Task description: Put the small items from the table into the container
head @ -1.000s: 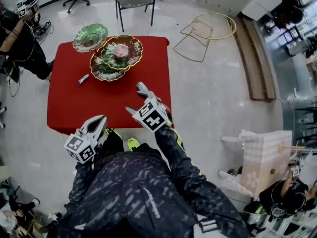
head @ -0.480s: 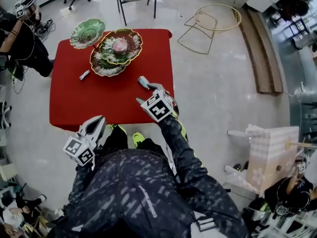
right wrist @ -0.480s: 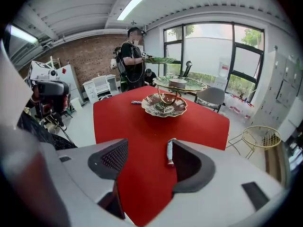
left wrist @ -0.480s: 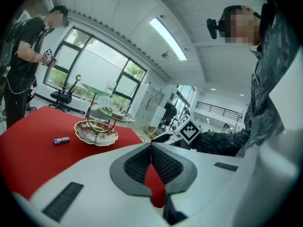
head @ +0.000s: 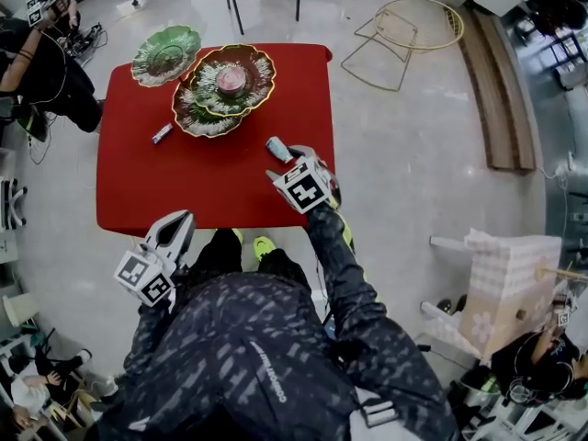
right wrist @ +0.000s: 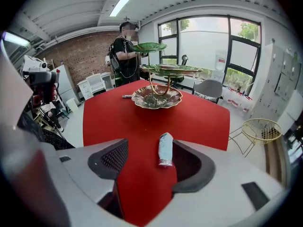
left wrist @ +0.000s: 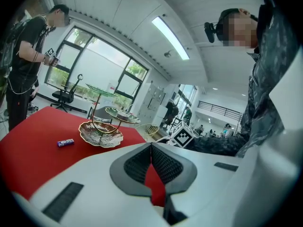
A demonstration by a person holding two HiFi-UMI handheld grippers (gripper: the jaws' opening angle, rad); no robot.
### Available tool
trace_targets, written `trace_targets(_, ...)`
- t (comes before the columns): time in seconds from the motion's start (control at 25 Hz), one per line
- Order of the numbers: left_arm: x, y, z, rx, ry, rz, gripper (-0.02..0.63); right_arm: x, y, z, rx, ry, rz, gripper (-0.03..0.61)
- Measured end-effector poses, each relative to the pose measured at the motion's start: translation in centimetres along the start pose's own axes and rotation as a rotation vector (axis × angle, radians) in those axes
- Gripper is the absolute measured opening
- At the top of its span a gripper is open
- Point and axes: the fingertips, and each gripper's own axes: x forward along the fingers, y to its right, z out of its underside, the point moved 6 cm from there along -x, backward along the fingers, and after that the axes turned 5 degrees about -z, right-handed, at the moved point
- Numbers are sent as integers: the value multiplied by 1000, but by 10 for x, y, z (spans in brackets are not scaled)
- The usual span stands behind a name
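Since 1 second ago the right gripper (right wrist: pixel 147 157) has come forward and down over the red table (head: pixel 184 182). The small silvery-blue tube (right wrist: pixel 165 149), which then lay ahead of its fingertips, now lies between its 2 jaws. The jaws stand wide apart and grip nothing yet. The tube lies lengthwise along them, close against the right-hand pad and well apart from the left-hand pad (right wrist: pixel 113 157), which has bare cloth in front of it.

The step in hand looks like the pick-up of this tube. To do it well, I would shift the gripper slightly so the tube sits midway between the pads, then lower the fingertips to the cloth before closing. That way both pads meet the tube's long sides together and do not roll it away or pinch the cloth.

The left gripper (left wrist: pixel 151 148) is clenched on nothing, pad tips pressed together, and hangs off the near table edge. A wrapped sweet (left wrist: pixel 65 142) lies far ahead of its fingertips, just beside the 3-tier dish stand (right wrist: pixel 142 100), which is the likely container. The stand is well beyond the right fingertips too.

No brand or label can be read, because the print on the tube and on the sweet is too small. The marker cube (head: pixel 303 188) bears only black-and-white squares, and the jacket (head: pixel 271 375) lettering is illegible.
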Motion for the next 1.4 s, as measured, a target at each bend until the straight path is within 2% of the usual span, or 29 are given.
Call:
trace_targets(0.64, 2, -31, -6, -14, -29, -32, 11, 55, 43, 11, 79, -53, 10, 299)
trace_targets(1.04, -1, -41, -6, -27, -43, -42, 11, 73, 50, 18, 117, -78, -6, 299)
trace_targets(1.4, -11, -49, -4, -36, -46, -59, 11, 83, 56, 31, 135, -121, 14, 282)
